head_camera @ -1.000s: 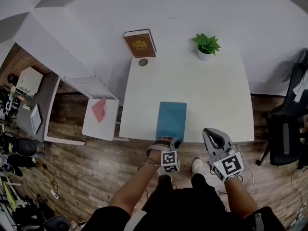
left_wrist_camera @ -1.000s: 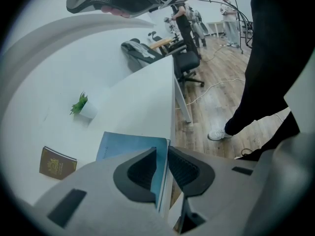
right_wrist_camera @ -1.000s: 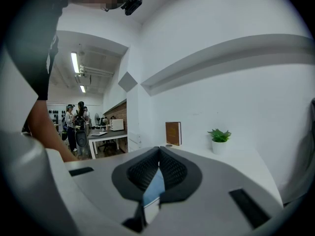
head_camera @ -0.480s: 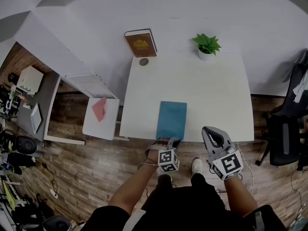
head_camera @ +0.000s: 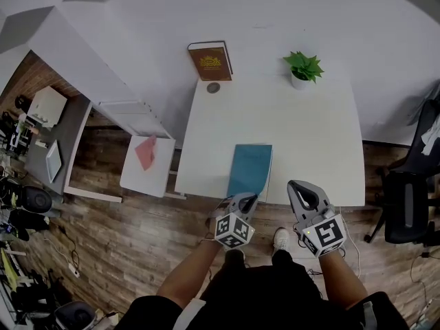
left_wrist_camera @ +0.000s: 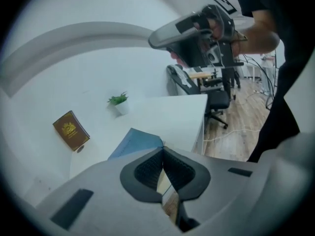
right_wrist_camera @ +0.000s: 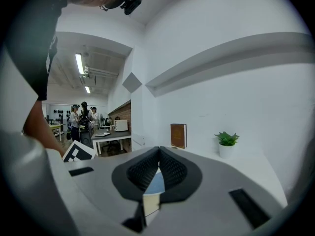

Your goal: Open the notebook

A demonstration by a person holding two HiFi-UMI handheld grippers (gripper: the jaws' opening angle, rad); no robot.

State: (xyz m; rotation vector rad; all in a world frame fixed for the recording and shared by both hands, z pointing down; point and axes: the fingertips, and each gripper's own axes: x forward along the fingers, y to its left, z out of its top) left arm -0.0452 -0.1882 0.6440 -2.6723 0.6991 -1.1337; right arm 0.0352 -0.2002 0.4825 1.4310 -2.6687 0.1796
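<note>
The teal notebook (head_camera: pixel 249 169) lies on the white table (head_camera: pixel 309 136) at its front edge; a white strip of pages shows along its right side. My left gripper (head_camera: pixel 250 199) is at the notebook's near corner, shut on the cover's corner and holding it a little off the pages. In the left gripper view the teal cover (left_wrist_camera: pixel 135 140) runs up into the closed tips of the left gripper (left_wrist_camera: pixel 163 149). My right gripper (head_camera: pixel 296 186) hovers at the table's front edge, right of the notebook, shut with nothing in it. In its own view the right gripper (right_wrist_camera: pixel 158 153) has its pads together.
A brown book (head_camera: pixel 210 60) leans on the wall at the table's back left, a small round disc (head_camera: pixel 213 87) in front of it. A potted plant (head_camera: pixel 302 68) stands at the back right. A low side table with red paper (head_camera: pixel 146 153) is left; an office chair (head_camera: pixel 405 205) is right.
My left gripper has closed on the cover's near corner, risen and rolled, and the cover has lifted there. The right gripper has stayed put.
</note>
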